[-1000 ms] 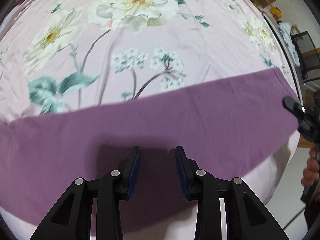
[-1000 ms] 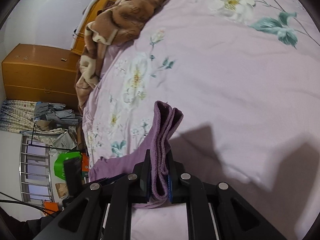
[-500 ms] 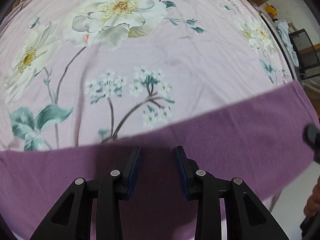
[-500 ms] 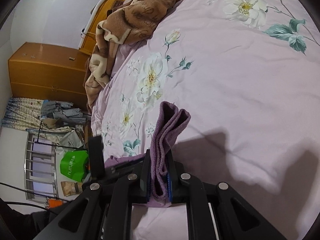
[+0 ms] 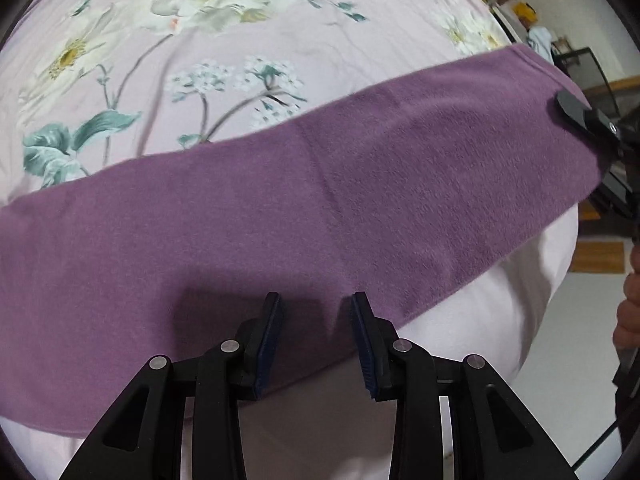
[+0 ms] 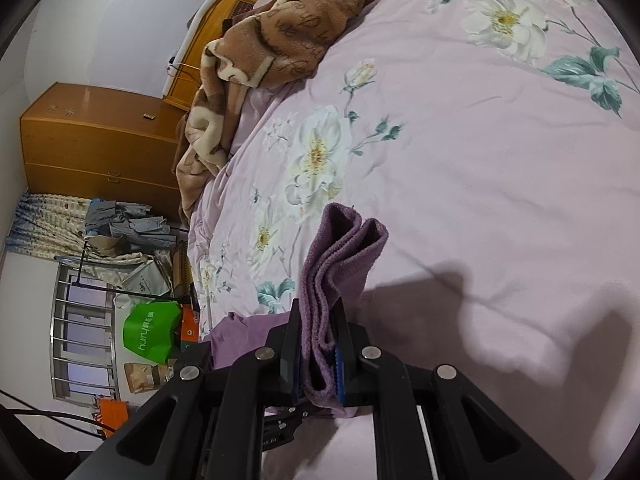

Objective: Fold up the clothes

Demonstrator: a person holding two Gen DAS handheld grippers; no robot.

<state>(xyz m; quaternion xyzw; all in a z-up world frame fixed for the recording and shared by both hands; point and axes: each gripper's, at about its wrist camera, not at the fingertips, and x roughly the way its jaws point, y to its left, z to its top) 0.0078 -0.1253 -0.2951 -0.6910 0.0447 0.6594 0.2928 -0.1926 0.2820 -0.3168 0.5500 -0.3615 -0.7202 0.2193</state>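
Closest to me, the left gripper (image 5: 316, 336) hangs over the near edge of the bed (image 5: 500, 320), pointing steeply down. Its jaws stand partly apart with nothing between the blue pads; the purple garment (image 5: 320, 208) lies below them, and I cannot tell whether the tips touch it. That garment is a folded, fleecy band stretched across the near side of the bed, on the pink floral sheet (image 5: 200, 60), with a faint crease running across its middle.

At the band's right end, the right gripper (image 6: 316, 356) is clamped on the cloth: several folded layers are pinched between its pads, and the bunched end of the purple garment (image 6: 340, 256) sticks up past the fingertips. Seen from the left wrist, that same right gripper (image 5: 588, 120) sits at the cloth's far corner, with a hand (image 5: 628, 308) below it.

Further up the bed from the garment, a brown blanket (image 6: 288, 48) is heaped near the headboard. Beyond the bed's side stand a wooden dresser (image 6: 100, 148) and a green bag (image 6: 152, 328) on the floor.
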